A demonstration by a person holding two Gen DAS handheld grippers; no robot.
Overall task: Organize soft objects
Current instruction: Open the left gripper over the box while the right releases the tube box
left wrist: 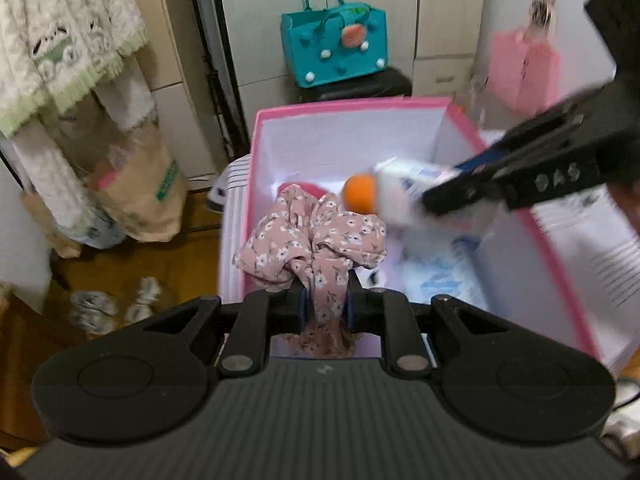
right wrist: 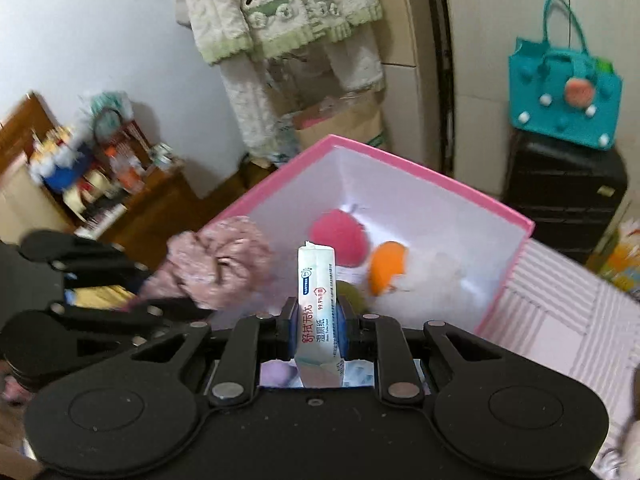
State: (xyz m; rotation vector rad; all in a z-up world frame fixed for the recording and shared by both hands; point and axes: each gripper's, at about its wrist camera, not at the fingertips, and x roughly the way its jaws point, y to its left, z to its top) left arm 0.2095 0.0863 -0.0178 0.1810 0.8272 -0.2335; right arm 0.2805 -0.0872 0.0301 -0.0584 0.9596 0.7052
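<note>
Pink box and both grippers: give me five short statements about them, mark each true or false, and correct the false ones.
1. The left gripper is shut on the floral cloth. True.
2. The right gripper is open and holds nothing. False: it is shut on the wet wipes pack.
3. The pink box has nothing inside. False: an orange ball and a pink ball are in it.
4. A teal bag stands on a black unit behind the box. True.
5. The floral cloth lies flat on the floor. False: it hangs bunched from the left gripper over the box's rim.
</note>
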